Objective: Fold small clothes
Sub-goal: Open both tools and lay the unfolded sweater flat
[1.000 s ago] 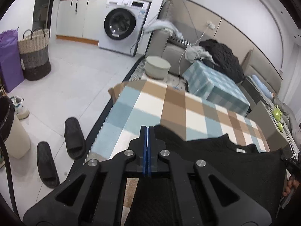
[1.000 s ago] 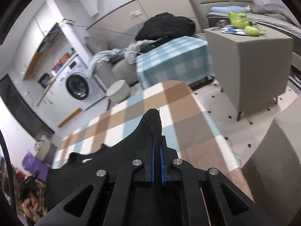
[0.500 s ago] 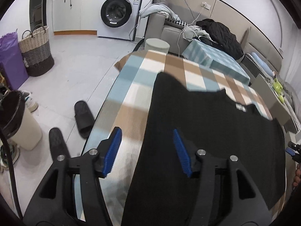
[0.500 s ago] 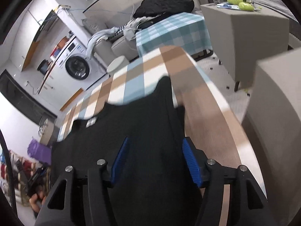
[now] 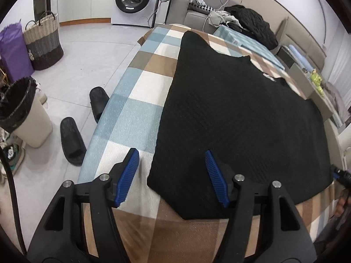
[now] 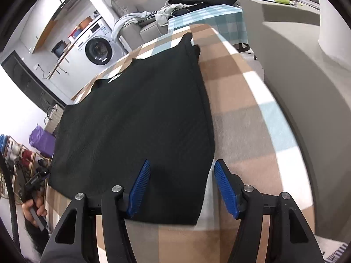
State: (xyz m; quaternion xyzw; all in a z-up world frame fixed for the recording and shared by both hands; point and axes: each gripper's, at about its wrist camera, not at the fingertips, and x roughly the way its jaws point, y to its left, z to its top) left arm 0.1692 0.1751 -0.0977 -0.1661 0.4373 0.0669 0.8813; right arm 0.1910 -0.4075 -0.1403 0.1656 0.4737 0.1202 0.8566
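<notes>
While both pairs of fingers are standing spread apart and grasping nothing, a black knitted top [image 5: 239,114] is lying flat on the plaid cloth [image 5: 140,83] covering the desk, its neck label pointing away from the cameras and its hem nearest them. The left gripper [image 5: 172,176] is hovering over the garment's near left corner, one blue pad [image 5: 127,176] above bare cloth and the other over the black fabric. The right gripper [image 6: 183,188] is straddling the near right corner, its left pad [image 6: 140,187] over the top [image 6: 136,114] and its right pad beside the edge, above the plaid cloth [image 6: 241,100]. Whether the pads are touching anything cannot be told. Beyond the desk, a washing machine [image 5: 133,0] is standing against the far wall, two black slippers [image 5: 72,140] are lying on the floor beside a lined bin [image 5: 24,114], and a woven basket [image 5: 42,41] is sitting near a purple bag [image 5: 13,50].
</notes>
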